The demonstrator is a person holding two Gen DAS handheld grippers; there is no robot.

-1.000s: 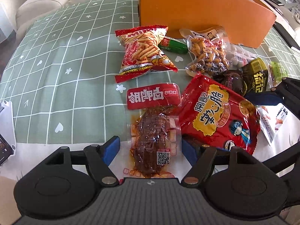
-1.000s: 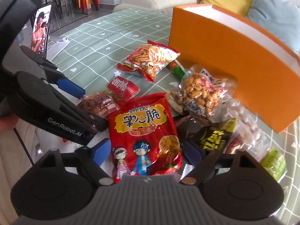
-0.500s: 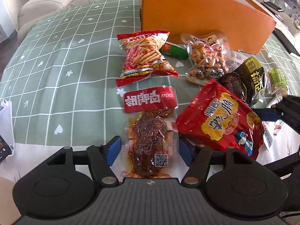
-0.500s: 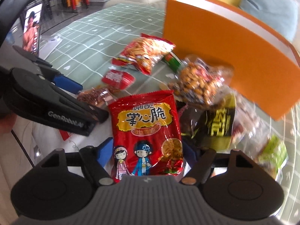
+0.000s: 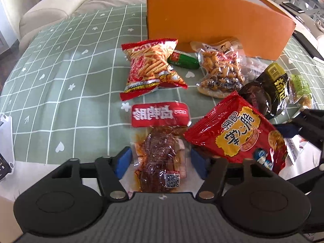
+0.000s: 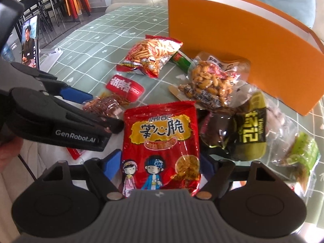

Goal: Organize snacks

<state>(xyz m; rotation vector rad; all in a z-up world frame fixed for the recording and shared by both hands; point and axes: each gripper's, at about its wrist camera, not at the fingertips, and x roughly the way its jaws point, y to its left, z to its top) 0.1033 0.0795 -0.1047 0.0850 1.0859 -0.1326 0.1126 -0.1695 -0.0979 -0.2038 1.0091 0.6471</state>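
Snacks lie loose on bench (image 5: 60,93) before orange box (image 5: 212,20): left claw (image 5: 160,160) straddles limp, slick vacuum-packed meat pouch (image 5: 160,151), right claw (image 6: 160,166) pinches puffy, light, crushable red crisp bag (image 6: 162,139) by its lower edge, best held at seams.

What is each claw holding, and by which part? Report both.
Right claw: red crisp bag, pinched across its bottom end with the cartoon figures, raised. Left claw: straddles the meat pack at its QR-code end; a firm grip cannot be told.
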